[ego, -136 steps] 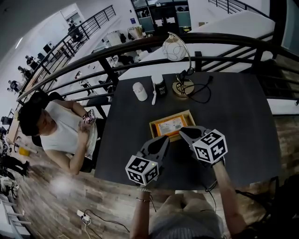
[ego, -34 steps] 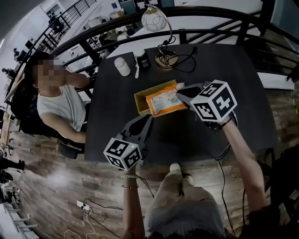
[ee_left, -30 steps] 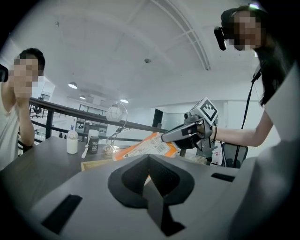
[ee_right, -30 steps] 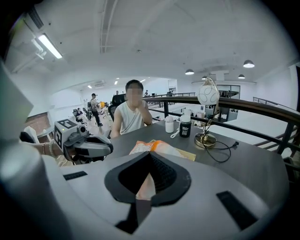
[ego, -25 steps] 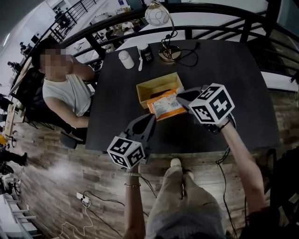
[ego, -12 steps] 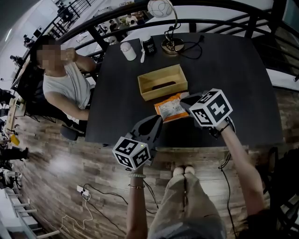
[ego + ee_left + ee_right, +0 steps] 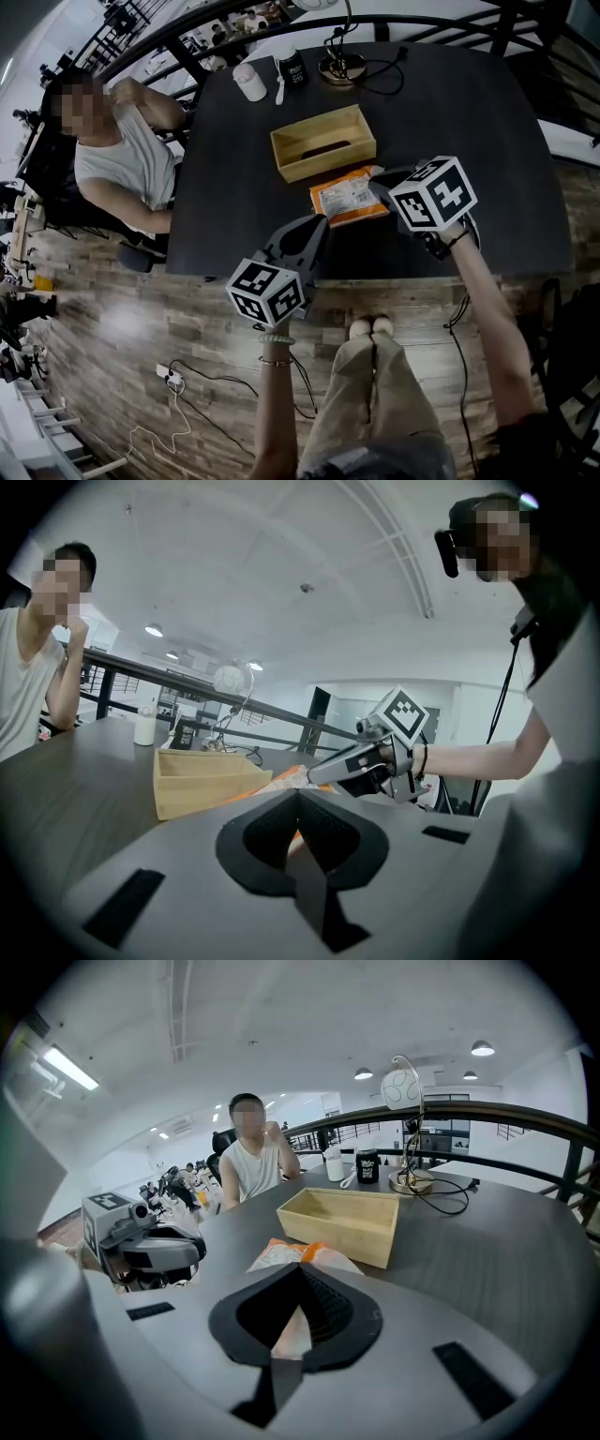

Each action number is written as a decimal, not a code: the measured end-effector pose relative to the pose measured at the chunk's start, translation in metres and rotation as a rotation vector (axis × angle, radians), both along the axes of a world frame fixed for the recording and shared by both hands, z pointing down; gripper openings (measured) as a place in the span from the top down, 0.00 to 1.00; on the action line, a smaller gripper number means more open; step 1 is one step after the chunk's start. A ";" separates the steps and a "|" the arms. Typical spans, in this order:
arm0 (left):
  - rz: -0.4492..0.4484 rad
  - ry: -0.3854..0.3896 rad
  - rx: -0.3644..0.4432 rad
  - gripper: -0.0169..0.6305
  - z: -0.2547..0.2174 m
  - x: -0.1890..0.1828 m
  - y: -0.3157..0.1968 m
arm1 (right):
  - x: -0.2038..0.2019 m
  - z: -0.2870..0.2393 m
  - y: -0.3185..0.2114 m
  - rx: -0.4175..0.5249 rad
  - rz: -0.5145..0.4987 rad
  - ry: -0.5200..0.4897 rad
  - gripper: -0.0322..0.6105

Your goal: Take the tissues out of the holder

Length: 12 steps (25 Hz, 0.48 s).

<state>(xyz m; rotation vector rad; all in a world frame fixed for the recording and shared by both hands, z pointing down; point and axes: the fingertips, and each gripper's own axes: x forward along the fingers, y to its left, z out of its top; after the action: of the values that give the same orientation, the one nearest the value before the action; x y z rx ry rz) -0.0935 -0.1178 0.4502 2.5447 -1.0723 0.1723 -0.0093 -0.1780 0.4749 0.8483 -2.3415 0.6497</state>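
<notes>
The wooden holder (image 7: 323,142) stands open and empty in the middle of the dark table (image 7: 487,141). An orange and white tissue pack (image 7: 349,198) is out of it, just on its near side. My right gripper (image 7: 378,186) is shut on the pack's right end. In the right gripper view the pack (image 7: 302,1253) runs from between the jaws of that gripper (image 7: 298,1277) toward the holder (image 7: 342,1222). My left gripper (image 7: 316,225) hovers at the table's near edge, shut and empty, pointing at the pack. In its own view this left gripper (image 7: 300,803) faces the holder (image 7: 202,780) and the right gripper (image 7: 326,771).
A lamp base (image 7: 339,66) with its cable, a dark jar (image 7: 292,67) and a white bottle (image 7: 249,82) stand at the table's far edge. A person (image 7: 117,155) sits at the left side. A black railing runs behind the table.
The right gripper has drawn the tissue pack out of the holder and toward the near edge. The holder stands empty and apart from the pack. The left gripper has stayed near the edge.
</notes>
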 end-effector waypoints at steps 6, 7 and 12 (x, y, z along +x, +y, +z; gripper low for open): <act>0.020 -0.011 -0.011 0.96 0.007 0.005 -0.003 | 0.009 0.011 -0.007 -0.020 0.045 -0.011 0.93; 0.022 -0.012 -0.013 0.96 0.008 0.006 -0.004 | 0.011 0.013 -0.008 -0.023 0.052 -0.015 0.93; 0.037 -0.020 -0.020 0.96 0.012 0.012 -0.006 | 0.018 0.025 -0.011 -0.028 0.086 -0.016 0.93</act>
<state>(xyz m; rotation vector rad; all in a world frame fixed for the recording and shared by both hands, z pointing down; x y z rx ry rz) -0.0815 -0.1236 0.4623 2.5510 -1.0258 0.2175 0.0092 -0.1894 0.4995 0.9384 -2.3150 0.7251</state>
